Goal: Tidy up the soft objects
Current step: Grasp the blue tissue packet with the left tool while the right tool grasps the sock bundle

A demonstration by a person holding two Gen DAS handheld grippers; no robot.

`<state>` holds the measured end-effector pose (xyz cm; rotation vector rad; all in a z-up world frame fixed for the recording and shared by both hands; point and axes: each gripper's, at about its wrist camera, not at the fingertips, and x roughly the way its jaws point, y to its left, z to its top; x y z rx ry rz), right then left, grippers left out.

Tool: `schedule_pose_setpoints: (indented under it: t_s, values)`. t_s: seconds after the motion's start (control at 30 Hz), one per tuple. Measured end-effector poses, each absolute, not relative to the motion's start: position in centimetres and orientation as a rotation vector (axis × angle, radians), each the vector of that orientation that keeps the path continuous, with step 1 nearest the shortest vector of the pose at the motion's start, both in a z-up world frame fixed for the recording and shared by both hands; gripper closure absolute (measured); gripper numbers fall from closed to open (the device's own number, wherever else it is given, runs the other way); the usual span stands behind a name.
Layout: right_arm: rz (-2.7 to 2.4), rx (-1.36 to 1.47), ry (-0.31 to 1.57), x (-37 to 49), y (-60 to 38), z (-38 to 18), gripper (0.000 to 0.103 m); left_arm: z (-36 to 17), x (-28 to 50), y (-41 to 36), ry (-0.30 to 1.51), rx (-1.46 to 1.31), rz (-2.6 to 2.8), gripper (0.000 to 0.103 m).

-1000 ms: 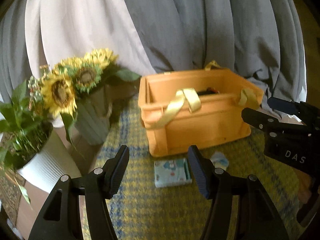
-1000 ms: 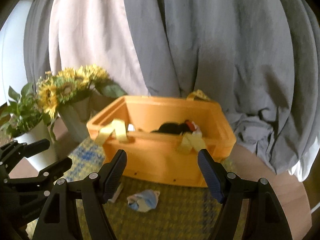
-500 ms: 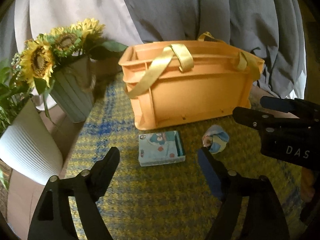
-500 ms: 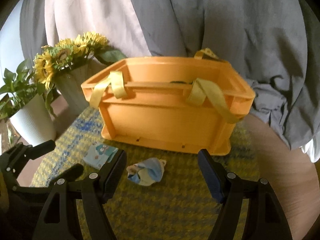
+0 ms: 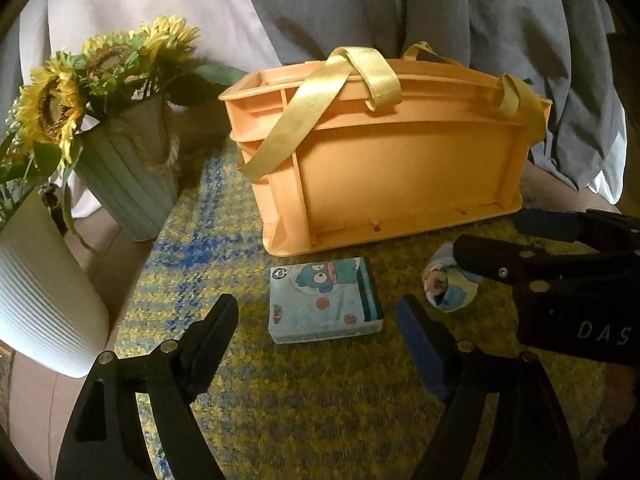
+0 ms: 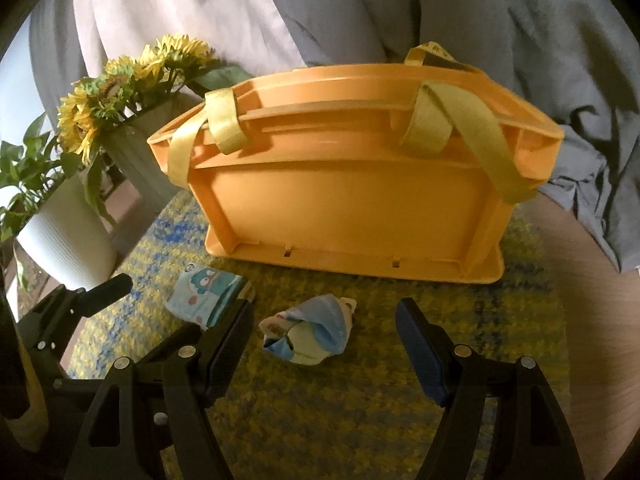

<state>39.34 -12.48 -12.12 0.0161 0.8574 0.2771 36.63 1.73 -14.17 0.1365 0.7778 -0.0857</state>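
Grey and white drapes (image 6: pixel 360 12) hang behind everything. Your orange crate (image 5: pixel 400 184) with yellow straps sits on the yellow-blue mat (image 5: pixel 320 400), right behind both soft items. White planter (image 5: pixel 36 288), then the sunflower vase (image 5: pixel 128 192), crowd the mat's left edge. Tissue pack (image 5: pixel 324 304) lies just ahead of your left gripper (image 5: pixel 316 320), jaws just widened, wide apart, holding nothing. Balled sock (image 6: pixel 312 332) lies ahead of your right gripper (image 6: pixel 324 324), between its spread, empty jaws

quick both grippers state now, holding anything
left gripper: open, jaws have just been opening, holding nothing
right gripper: open, holding nothing
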Motion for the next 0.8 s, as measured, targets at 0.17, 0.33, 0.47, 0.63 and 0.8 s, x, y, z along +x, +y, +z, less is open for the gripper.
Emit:
schedule_pose_setpoints:
  t_s: [0.17, 0.33, 0.47, 0.63, 0.8]
  values:
    - [0.297, 0.06, 0.89, 40.3, -12.3, -13.0, 0.029, -14.9, 37.2, 1.5, 0.794, 0.14, -0.094, 0.022]
    - [0.312, 0.064, 0.921, 40.9, -11.6, -14.0, 0.029, -15.5, 37.8, 1.3, 0.807, 0.142, -0.098, 0.022]
    - [0.318, 0.056, 0.946, 41.2, -11.2, -14.7, 0.029, -15.9, 38.5, 1.5, 0.823, 0.121, -0.099, 0.022]
    - [0.311, 0.057, 0.973, 41.7, -11.0, -15.5, 0.029, -16.5, 39.1, 1.6, 0.842, 0.115, -0.098, 0.022]
    - [0.302, 0.061, 0.997, 42.1, -10.9, -16.3, 0.034, -17.0, 39.4, 1.7, 0.862, 0.113, -0.103, 0.027]
